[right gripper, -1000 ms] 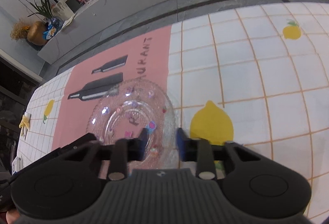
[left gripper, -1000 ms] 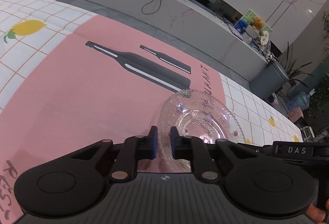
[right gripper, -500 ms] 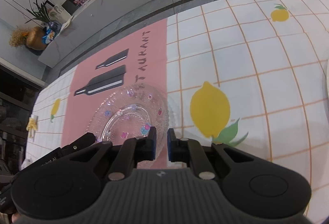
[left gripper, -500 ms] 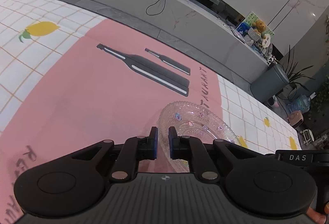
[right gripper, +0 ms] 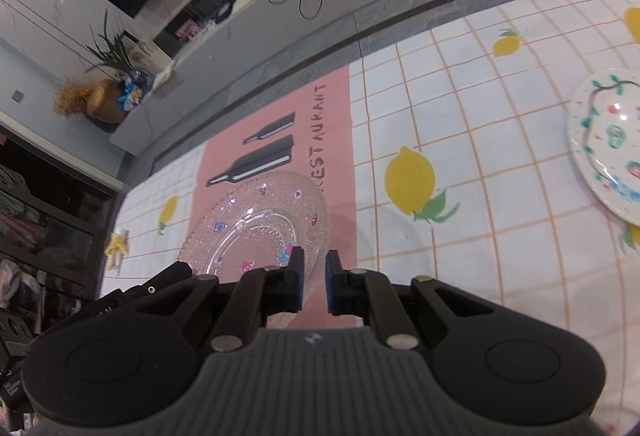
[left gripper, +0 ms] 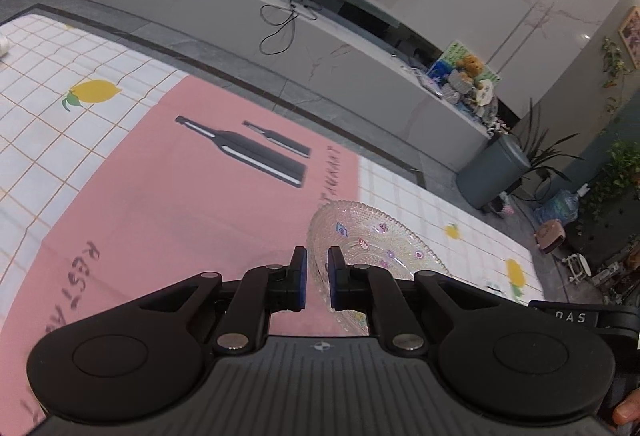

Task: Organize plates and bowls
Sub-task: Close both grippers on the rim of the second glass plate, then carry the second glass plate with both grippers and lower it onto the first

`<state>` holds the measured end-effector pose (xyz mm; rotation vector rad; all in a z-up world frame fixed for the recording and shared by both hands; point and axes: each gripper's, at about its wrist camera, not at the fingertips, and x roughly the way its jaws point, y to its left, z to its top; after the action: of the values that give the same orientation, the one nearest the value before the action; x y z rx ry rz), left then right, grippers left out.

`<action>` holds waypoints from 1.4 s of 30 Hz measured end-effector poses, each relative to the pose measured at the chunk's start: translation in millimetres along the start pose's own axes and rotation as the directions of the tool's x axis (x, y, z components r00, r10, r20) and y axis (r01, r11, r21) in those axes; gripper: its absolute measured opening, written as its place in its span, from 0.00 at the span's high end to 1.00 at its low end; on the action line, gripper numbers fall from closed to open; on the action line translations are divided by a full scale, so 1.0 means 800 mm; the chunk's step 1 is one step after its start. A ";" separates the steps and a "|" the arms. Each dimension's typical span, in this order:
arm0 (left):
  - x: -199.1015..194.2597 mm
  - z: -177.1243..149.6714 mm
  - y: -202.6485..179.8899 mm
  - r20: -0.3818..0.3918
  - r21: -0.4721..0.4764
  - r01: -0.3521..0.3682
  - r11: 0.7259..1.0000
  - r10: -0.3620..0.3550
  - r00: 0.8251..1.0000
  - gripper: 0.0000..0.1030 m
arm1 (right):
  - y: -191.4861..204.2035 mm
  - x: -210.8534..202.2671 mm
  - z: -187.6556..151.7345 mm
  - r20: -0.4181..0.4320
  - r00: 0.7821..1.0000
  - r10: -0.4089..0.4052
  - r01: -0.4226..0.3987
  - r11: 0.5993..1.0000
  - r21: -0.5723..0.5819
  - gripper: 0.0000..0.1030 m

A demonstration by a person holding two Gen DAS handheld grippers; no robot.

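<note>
A clear glass plate point(left gripper: 372, 240) with small flower prints is held up, tilted above the tablecloth. My left gripper point(left gripper: 317, 278) is shut on its left rim. My right gripper point(right gripper: 315, 281) is shut on its right rim; the plate point(right gripper: 260, 224) spreads to the left of the fingers in the right wrist view. A white plate with green and red prints point(right gripper: 610, 148) lies flat on the tablecloth at the far right of the right wrist view.
The table carries a white checked cloth with lemons point(right gripper: 410, 180) and a pink panel with bottle prints point(left gripper: 248, 152). Beyond the table's far edge runs a grey marble ledge point(left gripper: 280, 24) with a router and cables. A grey bin point(left gripper: 494, 172) stands on the floor at right.
Both grippers closed on the glass plate's opposite rims and lifted it off the cloth; it now hangs tilted between them, higher than before.
</note>
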<state>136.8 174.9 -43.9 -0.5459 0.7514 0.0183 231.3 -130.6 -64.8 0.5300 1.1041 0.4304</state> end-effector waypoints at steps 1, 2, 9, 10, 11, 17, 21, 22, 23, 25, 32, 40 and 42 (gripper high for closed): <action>-0.008 -0.003 -0.007 0.003 0.004 0.005 1.000 -0.005 1.000 0.90 | -0.002 -0.012 -0.004 0.008 1.000 0.007 -0.007 1.000 0.005 0.92; -0.017 -0.007 -0.015 0.004 0.011 0.010 1.000 -0.011 1.000 0.90 | -0.005 -0.025 -0.009 0.017 1.000 0.014 -0.014 1.000 0.008 0.92; -0.067 -0.045 -0.075 0.010 0.056 0.076 0.996 -0.076 0.997 0.89 | -0.035 -0.124 -0.044 0.103 0.994 0.045 -0.048 0.998 0.030 0.92; -0.072 -0.052 -0.085 0.010 0.066 0.088 0.994 -0.089 0.996 0.89 | -0.041 -0.139 -0.050 0.115 0.992 0.044 -0.048 0.998 0.034 0.92; -0.076 -0.059 -0.096 0.007 0.079 0.099 0.992 -0.100 0.995 0.89 | -0.048 -0.153 -0.056 0.126 0.991 0.042 -0.047 0.998 0.039 0.92; -0.085 -0.106 -0.150 -0.033 0.141 0.165 0.976 -0.162 0.986 0.89 | -0.098 -0.229 -0.095 0.198 0.980 0.011 -0.029 0.996 0.084 0.92; -0.079 -0.140 -0.171 -0.070 0.172 0.189 0.967 -0.179 0.981 0.89 | -0.134 -0.263 -0.123 0.232 0.973 -0.016 -0.013 0.993 0.120 0.93; -0.076 -0.147 -0.173 -0.084 0.172 0.193 0.966 -0.181 0.980 0.89 | -0.140 -0.269 -0.130 0.240 0.970 -0.023 -0.008 0.992 0.129 0.93; -0.074 -0.156 -0.175 -0.096 0.171 0.196 0.966 -0.182 0.979 0.89 | -0.148 -0.274 -0.137 0.247 0.969 -0.029 -0.005 0.990 0.137 0.94; -0.068 -0.170 -0.176 -0.116 0.170 0.203 0.964 -0.185 0.976 0.89 | -0.164 -0.280 -0.149 0.256 0.966 -0.039 -0.002 0.988 0.157 0.94; -0.057 -0.218 -0.171 -0.154 0.197 0.177 0.964 -0.148 0.977 0.89 | -0.208 -0.269 -0.193 0.239 0.969 -0.056 0.000 0.973 0.229 0.95; -0.041 -0.262 -0.166 -0.178 0.237 0.111 0.965 -0.069 0.982 0.88 | -0.236 -0.241 -0.214 0.202 0.975 -0.087 0.037 0.970 0.239 0.95; -0.036 -0.268 -0.166 -0.173 0.256 0.086 0.963 -0.042 0.984 0.88 | -0.238 -0.234 -0.215 0.197 0.976 -0.093 0.046 0.972 0.229 0.95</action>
<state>4.7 -37.0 -91.7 -0.3205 0.8828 -0.1871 12.6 -357.7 -104.7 0.7148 0.9720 0.1846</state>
